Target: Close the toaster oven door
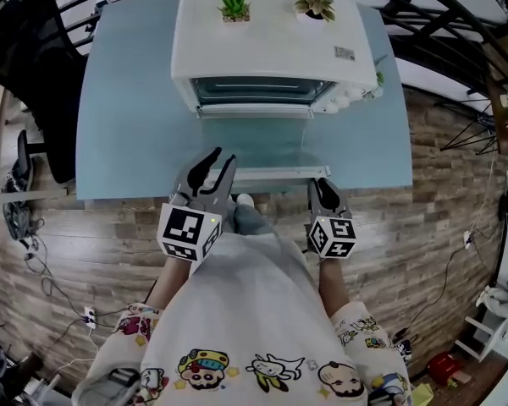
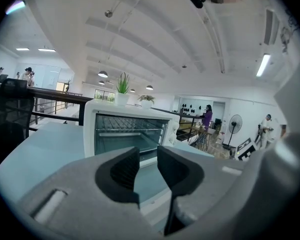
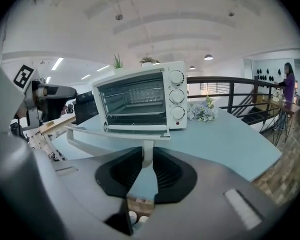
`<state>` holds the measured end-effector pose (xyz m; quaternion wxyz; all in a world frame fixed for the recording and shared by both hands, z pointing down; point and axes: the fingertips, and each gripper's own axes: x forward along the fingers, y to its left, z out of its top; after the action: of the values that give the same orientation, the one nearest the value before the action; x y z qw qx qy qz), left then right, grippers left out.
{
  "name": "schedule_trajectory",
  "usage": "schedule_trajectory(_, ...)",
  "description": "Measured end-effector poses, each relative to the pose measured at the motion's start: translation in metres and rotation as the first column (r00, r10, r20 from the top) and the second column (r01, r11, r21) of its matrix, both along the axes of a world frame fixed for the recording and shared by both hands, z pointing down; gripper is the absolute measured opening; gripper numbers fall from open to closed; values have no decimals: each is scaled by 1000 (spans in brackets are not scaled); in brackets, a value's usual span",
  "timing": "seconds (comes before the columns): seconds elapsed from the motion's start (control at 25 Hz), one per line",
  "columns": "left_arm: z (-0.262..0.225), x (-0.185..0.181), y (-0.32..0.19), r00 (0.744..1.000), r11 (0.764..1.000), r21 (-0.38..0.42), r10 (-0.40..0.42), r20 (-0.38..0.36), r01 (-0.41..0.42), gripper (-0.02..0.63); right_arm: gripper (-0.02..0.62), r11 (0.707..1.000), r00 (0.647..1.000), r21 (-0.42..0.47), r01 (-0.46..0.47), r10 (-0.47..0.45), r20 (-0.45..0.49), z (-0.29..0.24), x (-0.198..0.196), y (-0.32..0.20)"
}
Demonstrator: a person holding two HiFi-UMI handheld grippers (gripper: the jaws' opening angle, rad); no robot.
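Observation:
A white toaster oven (image 1: 262, 49) stands on the light blue table (image 1: 127, 125), its glass door (image 1: 254, 146) lying open and flat toward me. The door's white handle (image 1: 267, 173) runs along the table's near edge. My right gripper (image 1: 323, 189) is at the handle's right end; in the right gripper view its pads (image 3: 162, 171) are shut on the handle's upright post (image 3: 148, 154), below the oven (image 3: 140, 101). My left gripper (image 1: 216, 169) hovers open by the handle's left part, nothing between its fingers (image 2: 122, 171), facing the oven's open cavity (image 2: 130, 131).
Two small potted plants (image 1: 234, 2) stand on the oven's top. A bunch of flowers (image 3: 202, 111) lies on the table right of the oven. A black chair (image 1: 34, 66) is at the table's left, a dark railing (image 3: 230, 84) behind. Wood floor lies below.

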<state>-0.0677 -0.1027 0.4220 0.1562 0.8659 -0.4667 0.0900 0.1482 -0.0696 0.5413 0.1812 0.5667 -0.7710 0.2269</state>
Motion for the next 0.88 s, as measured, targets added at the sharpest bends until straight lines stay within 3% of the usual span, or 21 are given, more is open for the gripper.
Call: schedule_trajectory(0.88,-37,-33,-5,994,990,92,-100,-36,103,103,83,986,997,169,15,-1,-83,-100,-5,-70)
